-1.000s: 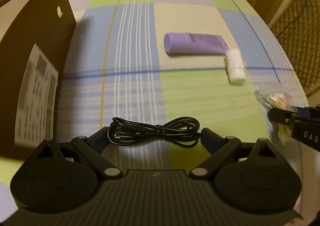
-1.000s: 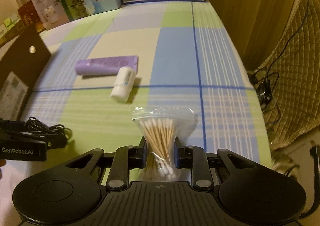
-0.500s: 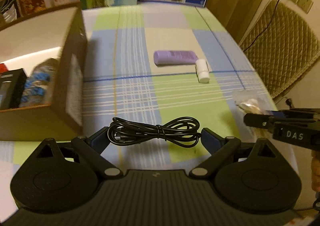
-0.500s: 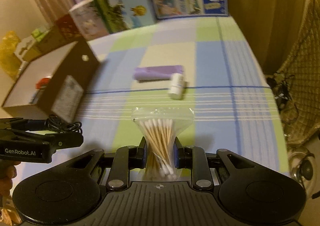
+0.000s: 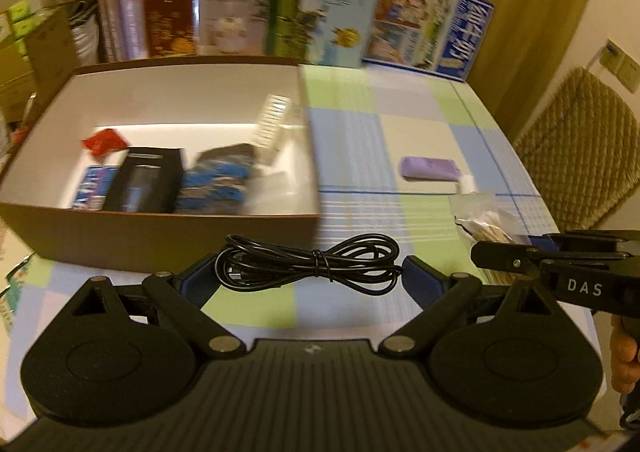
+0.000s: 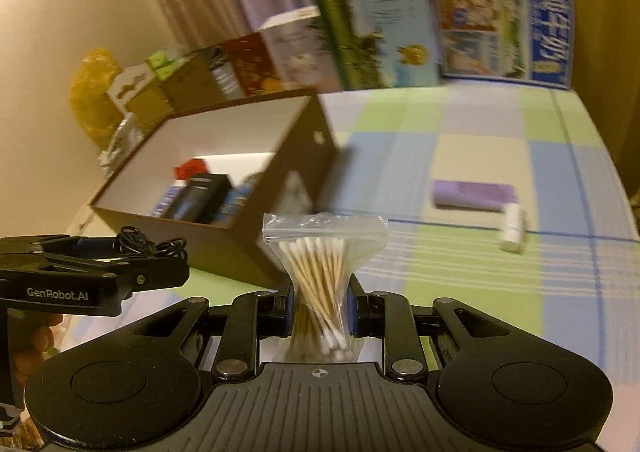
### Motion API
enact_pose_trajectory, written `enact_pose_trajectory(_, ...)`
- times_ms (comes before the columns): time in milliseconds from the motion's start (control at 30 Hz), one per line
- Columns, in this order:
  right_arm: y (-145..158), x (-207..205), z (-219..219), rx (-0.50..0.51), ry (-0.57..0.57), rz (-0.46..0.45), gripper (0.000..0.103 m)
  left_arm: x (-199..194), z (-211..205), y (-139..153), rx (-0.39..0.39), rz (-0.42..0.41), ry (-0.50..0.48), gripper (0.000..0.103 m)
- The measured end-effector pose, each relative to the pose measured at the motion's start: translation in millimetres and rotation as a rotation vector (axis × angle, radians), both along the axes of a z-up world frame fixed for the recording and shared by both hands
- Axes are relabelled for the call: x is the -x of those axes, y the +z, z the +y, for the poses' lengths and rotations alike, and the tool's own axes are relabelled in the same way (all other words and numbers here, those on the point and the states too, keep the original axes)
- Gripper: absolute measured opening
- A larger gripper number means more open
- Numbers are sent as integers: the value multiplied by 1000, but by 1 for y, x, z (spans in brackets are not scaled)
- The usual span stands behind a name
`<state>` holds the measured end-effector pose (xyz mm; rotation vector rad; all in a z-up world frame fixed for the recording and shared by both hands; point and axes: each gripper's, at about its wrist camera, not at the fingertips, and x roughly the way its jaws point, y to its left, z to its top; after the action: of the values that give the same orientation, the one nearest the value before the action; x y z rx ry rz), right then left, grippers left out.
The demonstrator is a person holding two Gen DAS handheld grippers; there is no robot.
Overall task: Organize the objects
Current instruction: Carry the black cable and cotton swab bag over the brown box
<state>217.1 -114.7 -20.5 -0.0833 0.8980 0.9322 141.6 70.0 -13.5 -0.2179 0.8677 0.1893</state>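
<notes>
Cable [image 5: 310,264] bundle spans the left gripper [image 5: 310,272], jaws wide, clamped end to end so the coil stays tied. Right gripper [image 6: 320,312] pinches the swab bag [image 6: 322,276] at its waist. Both hang above the table [image 6: 460,272], near the box [image 5: 160,236], probably their destination.

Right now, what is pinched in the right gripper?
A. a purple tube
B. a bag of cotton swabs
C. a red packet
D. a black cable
B: the right gripper has its pads squeezed on the bag of cotton swabs, while the cable sits in the left gripper.
</notes>
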Motion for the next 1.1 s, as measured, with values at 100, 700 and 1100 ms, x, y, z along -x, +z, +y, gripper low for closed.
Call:
enact_pose_trajectory(100,4,10,20,-10,29,-18,21,14,20,6,-8,-12,35,94)
enact_pose_trajectory(700,18,18,142,-74,91,-62,21,28,120,26,-62,-60,143,94)
enact_pose_trajectory(1100,9,-15,203,-58,49,-36,21,-24,168,21,-80,-52,144,94)
